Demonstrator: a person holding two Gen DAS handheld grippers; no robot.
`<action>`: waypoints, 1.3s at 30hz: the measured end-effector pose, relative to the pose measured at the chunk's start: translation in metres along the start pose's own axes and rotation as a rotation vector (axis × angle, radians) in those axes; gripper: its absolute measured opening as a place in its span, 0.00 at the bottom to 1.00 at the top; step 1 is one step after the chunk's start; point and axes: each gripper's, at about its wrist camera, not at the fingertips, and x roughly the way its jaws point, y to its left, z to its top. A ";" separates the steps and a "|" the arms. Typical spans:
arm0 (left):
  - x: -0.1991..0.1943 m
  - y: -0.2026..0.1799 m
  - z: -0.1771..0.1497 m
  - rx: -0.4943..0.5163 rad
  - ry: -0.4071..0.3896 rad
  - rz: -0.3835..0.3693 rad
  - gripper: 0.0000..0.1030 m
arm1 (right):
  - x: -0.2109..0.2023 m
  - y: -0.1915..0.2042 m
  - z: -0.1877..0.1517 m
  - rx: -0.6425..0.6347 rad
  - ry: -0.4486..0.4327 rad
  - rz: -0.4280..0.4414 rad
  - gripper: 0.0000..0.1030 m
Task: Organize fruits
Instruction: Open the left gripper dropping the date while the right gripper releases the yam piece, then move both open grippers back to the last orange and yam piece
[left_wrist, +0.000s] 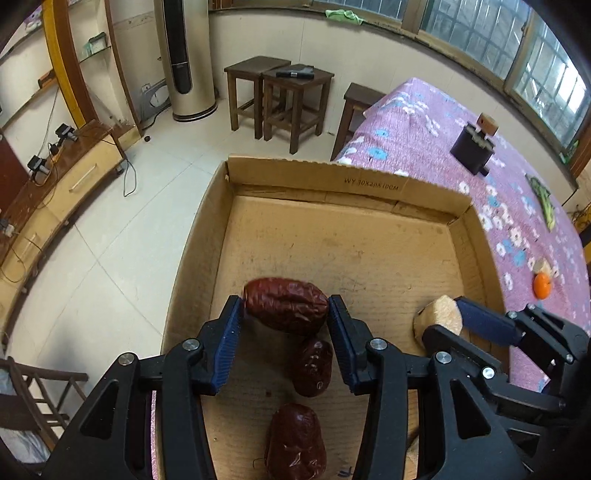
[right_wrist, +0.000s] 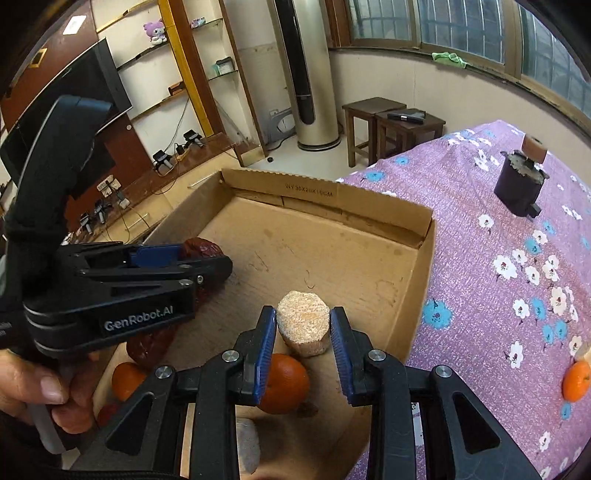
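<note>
Left gripper (left_wrist: 285, 308) clamps red date (left_wrist: 286, 305), long axis crosswise between pads.

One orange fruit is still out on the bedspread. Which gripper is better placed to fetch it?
Right, probably. The round orange fruit lies on the purple floral bedspread right of the cardboard box, on the right gripper side.

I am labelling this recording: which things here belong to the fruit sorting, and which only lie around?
Job: cardboard box; red dates, one in the left gripper; beige puck in the right gripper; oranges.

Lying about: stools; dark holder on the bedspread.
</note>
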 end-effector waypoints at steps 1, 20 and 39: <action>0.000 -0.001 0.000 0.005 0.001 0.007 0.45 | -0.001 -0.002 -0.001 0.007 -0.006 0.008 0.32; -0.059 -0.047 -0.027 0.067 -0.111 -0.065 0.56 | -0.090 -0.039 -0.032 0.105 -0.144 0.006 0.38; -0.082 -0.129 -0.048 0.182 -0.118 -0.176 0.60 | -0.137 -0.116 -0.087 0.236 -0.157 -0.102 0.39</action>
